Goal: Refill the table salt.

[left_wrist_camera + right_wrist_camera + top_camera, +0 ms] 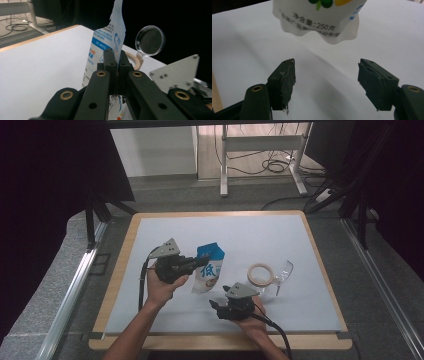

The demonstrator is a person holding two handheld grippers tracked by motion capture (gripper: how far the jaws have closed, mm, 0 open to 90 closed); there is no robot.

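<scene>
Gripping the white-and-blue pouch (106, 47), left tool (115, 58) clamped; right tool (325, 75) apart, empty, printed pouch bottom ahead.

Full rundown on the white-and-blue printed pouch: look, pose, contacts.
The white-and-blue printed pouch is a soft, glossy plastic bag with blue bands, Chinese print and green and orange marks near its wavy, crimped bottom seam. Its torn-looking top edge points up. It hangs upright, near the middle of the pale blue table mat; whether its bottom rests on the mat is unclear. The left gripper is shut on its side edge. The right gripper is open below it, pads clear of it.
</scene>
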